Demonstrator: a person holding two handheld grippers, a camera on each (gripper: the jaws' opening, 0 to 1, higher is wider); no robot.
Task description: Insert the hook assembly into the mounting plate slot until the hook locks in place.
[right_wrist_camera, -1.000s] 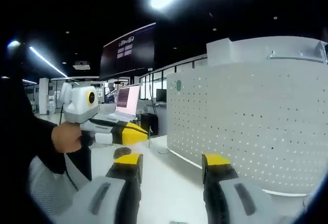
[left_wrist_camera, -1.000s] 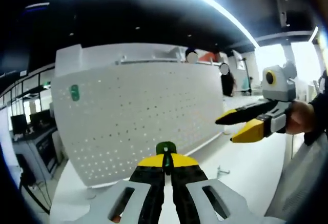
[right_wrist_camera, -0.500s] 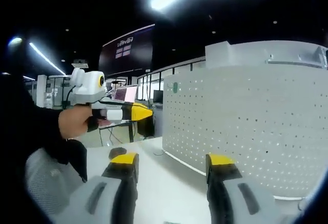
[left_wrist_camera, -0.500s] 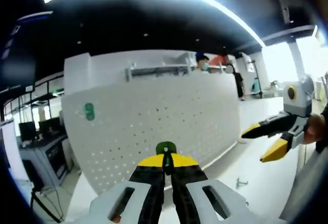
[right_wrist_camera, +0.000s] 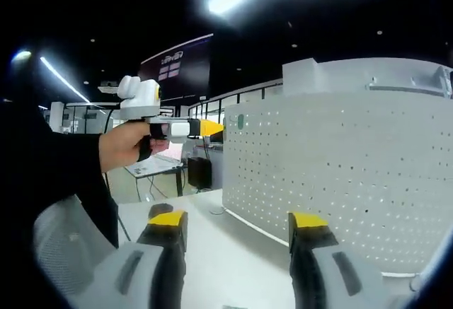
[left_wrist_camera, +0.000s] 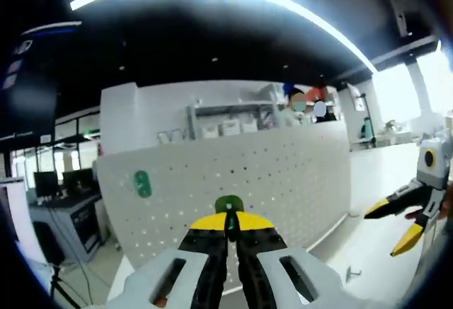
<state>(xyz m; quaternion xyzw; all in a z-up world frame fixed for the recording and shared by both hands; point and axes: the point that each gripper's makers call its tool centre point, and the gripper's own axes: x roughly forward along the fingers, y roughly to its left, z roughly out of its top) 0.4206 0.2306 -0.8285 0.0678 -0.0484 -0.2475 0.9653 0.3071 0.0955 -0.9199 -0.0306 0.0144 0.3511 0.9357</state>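
Gripping a small green hook piece between clenched yellow-tipped jaws, the left tongs now face the white perforated mounting panel higher than a second ago — shelf bins along its top edge have come into sight, and the green tag on its left part sits nearer the middle of the left gripper view. In the right gripper view the left tongs have risen to the panel's upper corner, held level. The right tongs hang released above the white desk, jaws wide apart. My reading: the hook is being lifted toward a chosen slot; insertion has not begun — no contact with the panel yet.
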